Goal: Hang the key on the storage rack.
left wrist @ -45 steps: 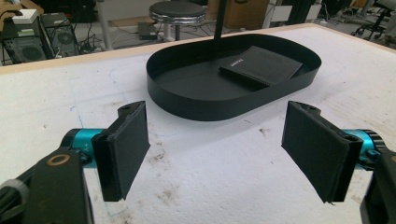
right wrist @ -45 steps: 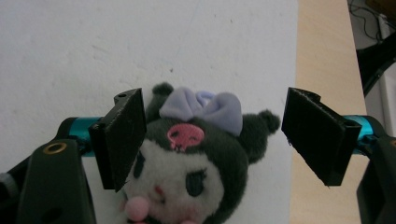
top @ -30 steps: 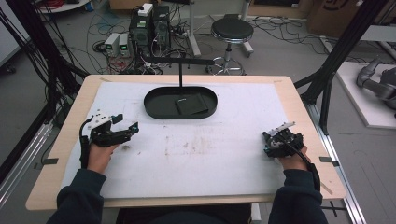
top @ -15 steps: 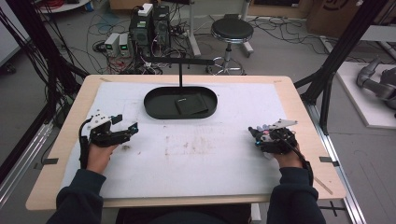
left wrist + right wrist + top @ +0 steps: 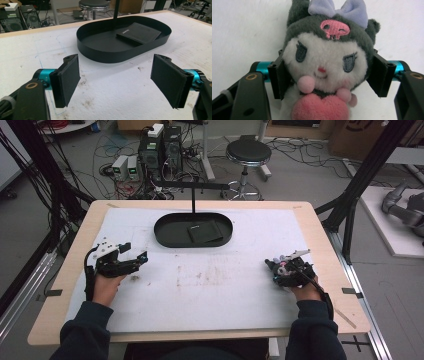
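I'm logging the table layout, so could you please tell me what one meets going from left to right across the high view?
Left gripper → black oval tray → folded black item in the tray → plush toy in the right gripper.

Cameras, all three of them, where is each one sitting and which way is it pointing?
High view: above the person's side, facing forward and down on the table; forearms and both grippers show.
Left gripper view: rides the left gripper, facing the black tray; jaws apart.
Right gripper view: rides the right gripper, jaws around a plush toy.
Shared: high and left views both show the tray.
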Demonstrator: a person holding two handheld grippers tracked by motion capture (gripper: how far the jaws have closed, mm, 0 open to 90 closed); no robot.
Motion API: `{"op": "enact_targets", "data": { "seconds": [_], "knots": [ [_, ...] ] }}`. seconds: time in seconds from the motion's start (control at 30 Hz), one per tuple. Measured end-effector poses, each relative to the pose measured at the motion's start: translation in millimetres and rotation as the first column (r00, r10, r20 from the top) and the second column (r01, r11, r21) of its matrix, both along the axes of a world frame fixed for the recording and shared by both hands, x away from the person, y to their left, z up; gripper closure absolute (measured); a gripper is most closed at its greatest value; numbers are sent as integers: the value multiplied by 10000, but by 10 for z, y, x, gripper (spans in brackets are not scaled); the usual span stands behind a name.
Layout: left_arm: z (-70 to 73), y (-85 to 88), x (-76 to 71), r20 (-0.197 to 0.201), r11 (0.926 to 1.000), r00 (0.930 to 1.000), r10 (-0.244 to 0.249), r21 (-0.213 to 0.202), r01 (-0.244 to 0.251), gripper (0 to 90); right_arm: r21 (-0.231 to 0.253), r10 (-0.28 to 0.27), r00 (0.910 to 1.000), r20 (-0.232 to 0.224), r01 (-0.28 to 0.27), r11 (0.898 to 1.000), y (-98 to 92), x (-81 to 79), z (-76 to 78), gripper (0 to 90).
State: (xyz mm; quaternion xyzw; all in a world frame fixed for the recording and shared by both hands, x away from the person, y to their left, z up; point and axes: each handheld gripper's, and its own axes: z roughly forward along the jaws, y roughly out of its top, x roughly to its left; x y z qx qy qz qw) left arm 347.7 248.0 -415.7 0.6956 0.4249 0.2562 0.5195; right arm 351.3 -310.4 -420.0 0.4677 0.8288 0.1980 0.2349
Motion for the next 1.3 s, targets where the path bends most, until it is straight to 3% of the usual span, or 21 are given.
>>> {"op": "enact_targets", "data": {
  "seconds": [0.03,0.1,0.2,0.23,0.27,0.33,0.43,0.7,0.83,0.87,1.03,1.2,1.3],
  "knots": [
    [-1,-1,1,-2,10000,10000,-10,15,10,230,237,127,9987,494,-139,9996,-9,-7,74,312],
    [-3,-4,4,-20,10000,10000,-19,75,19,230,375,205,9969,764,-235,9990,-4,-11,115,311],
    [-5,-9,5,-33,10000,10000,-20,71,20,230,1131,672,9866,1483,-845,9900,19,6,242,311],
    [-4,-6,5,-21,10000,10000,-21,96,21,231,1833,913,9795,1796,-1245,9751,58,41,326,311],
    [-4,-4,5,-16,10000,10000,-19,84,19,231,1833,913,9795,1796,-1245,9751,58,41,326,311],
    [-5,-2,6,-7,10000,10000,-34,26,34,231,2386,1123,9710,2113,-1627,9574,112,86,410,311],
    [-5,-2,7,-9,10000,10000,-51,16,51,231,2723,1367,9587,2495,-2049,9401,270,218,578,311],
    [1,-1,0,36,10000,10000,-61,7,61,231,2318,2124,9342,2868,-2828,9308,611,487,871,311],
    [5,-6,-4,83,10000,9999,-76,9,76,231,2060,2231,9330,2824,-2861,9358,780,649,981,311],
    [6,-5,-5,102,10000,9999,-62,6,62,231,1992,2270,9293,2915,-2911,9357,811,691,1000,311],
    [5,3,-3,105,10000,9999,-53,-21,53,231,2038,2371,9210,3091,-3076,9294,952,863,1072,311],
    [3,-2,0,100,9999,9999,-118,-3,118,231,2072,2472,9186,3083,-3185,9250,1075,993,1112,311],
    [1,0,2,95,9999,9999,-138,0,138,231,2138,2549,9116,3225,-3324,9186,1153,1056,1146,311]
  ]
}}
